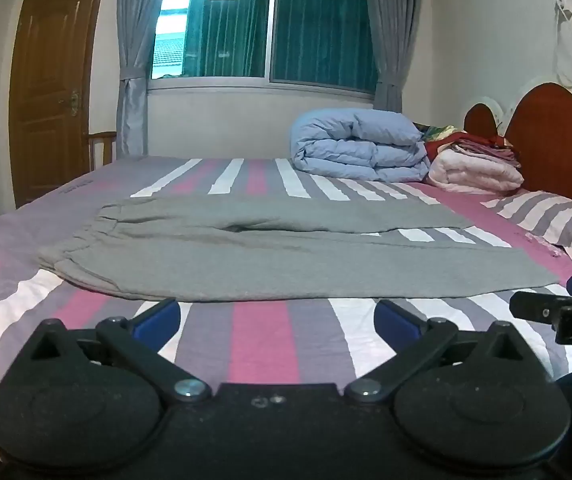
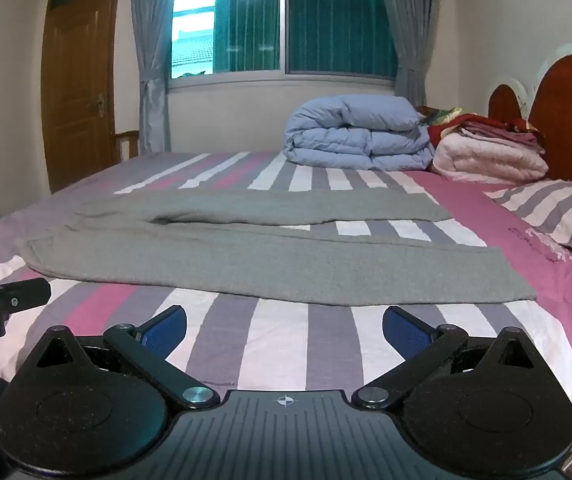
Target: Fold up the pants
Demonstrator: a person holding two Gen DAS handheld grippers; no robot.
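Grey pants lie flat on the striped bed, waistband to the left, both legs stretching right with a gap between them. They also show in the right wrist view. My left gripper is open and empty, just short of the near leg's edge. My right gripper is open and empty, also just short of the near leg. Each gripper shows at the edge of the other's view: the right one and the left one.
A folded blue duvet and a pile of pink and red bedding sit at the far right by the wooden headboard. A striped pillow lies right. A door and window stand behind.
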